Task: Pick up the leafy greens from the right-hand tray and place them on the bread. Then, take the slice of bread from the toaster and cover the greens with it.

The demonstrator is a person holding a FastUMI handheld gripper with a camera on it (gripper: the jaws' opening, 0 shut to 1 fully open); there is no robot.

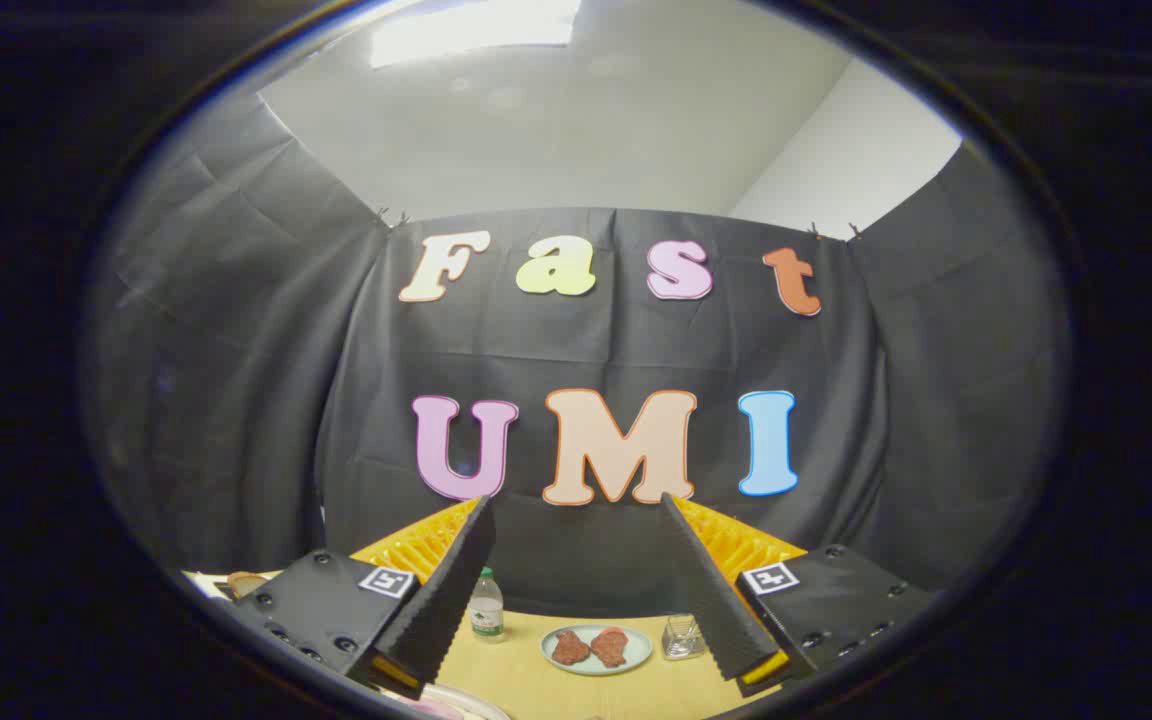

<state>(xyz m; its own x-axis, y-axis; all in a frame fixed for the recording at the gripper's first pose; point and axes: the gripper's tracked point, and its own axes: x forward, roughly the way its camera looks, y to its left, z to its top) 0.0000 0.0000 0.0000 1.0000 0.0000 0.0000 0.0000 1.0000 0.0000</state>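
Gripper view: tool [576, 505] fingers spread, empty; plate [597, 650] beyond them.

The jaws of the gripper [576, 505] stand wide apart with nothing between them, and open air lies ahead up to the booth's cloth wall. Below, on the tabletop [536, 685], three things stand in a row beyond the jaws: a small bottle [486, 605], a plate [596, 649] with two reddish pieces, and a clear glass [682, 636] just beside the plate. Bare tabletop lies nearer than the row.
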